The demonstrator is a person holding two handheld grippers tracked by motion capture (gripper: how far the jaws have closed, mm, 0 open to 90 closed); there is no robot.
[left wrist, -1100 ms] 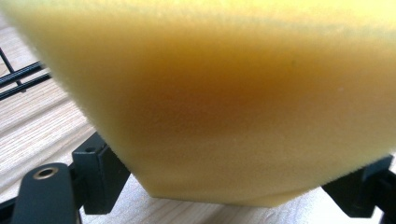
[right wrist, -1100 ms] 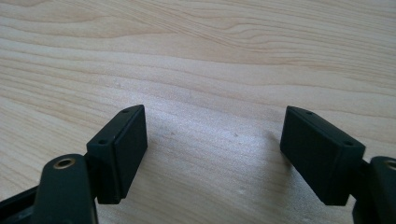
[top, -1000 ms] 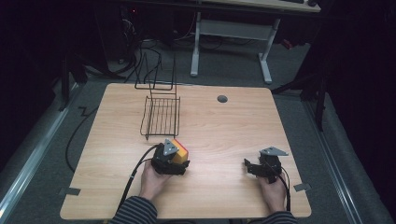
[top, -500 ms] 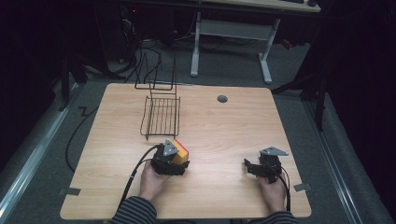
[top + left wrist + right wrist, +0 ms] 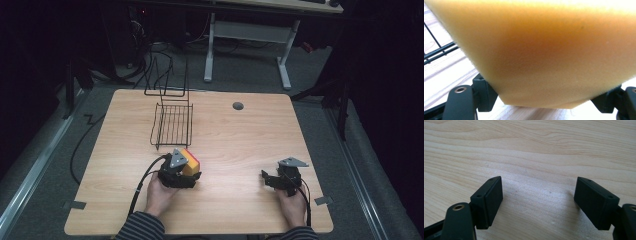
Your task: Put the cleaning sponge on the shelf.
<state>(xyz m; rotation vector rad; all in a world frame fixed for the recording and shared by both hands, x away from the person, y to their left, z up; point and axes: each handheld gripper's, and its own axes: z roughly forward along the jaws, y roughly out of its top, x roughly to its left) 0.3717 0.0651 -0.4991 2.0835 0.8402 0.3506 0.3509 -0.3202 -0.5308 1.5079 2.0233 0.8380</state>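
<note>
Gripping a soft, light sponge (image 5: 190,162) across its yellow foam in the left claw (image 5: 181,176), near-left on the desk (image 5: 240,140) just short of the wire rack (image 5: 172,125), and resting the right claw (image 5: 276,181) gaping, empty, near-right.

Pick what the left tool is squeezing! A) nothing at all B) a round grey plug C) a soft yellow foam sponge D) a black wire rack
C: in the left gripper view the soft yellow foam sponge sits between the black jaws of the left tool, while the black wire rack stands apart on the wooden table.
</note>
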